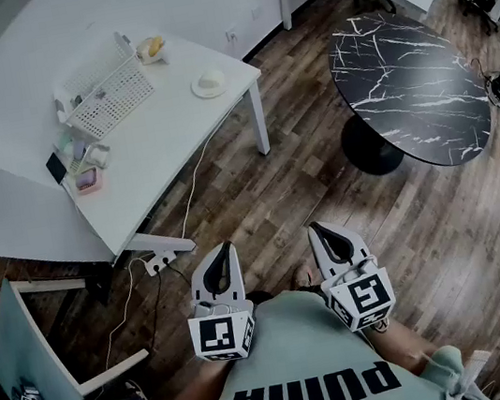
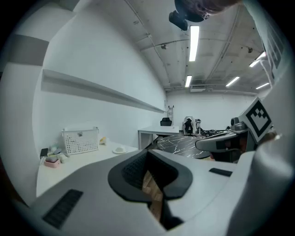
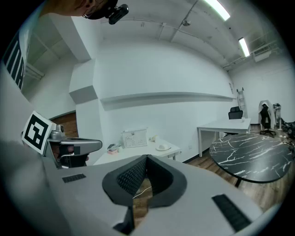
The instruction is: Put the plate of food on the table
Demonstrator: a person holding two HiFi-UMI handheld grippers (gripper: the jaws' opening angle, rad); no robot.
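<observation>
While far from the table [image 1: 172,131] (plate of food [image 1: 210,83] on it), left gripper [image 1: 228,245] and right gripper [image 1: 315,228], jaws clenched, empty.

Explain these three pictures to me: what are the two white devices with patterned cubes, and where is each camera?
No robot here: a person holds a two-jaw gripper in each hand. The head view looks down from the person's head onto the left gripper and right gripper; the other two views come from cameras riding on each gripper. Both have jaws together and hold nothing. Ahead, the white table carries a white basket, a small plate with something pale on it, and a few small items. A black marbled round table stands to its right.
</observation>
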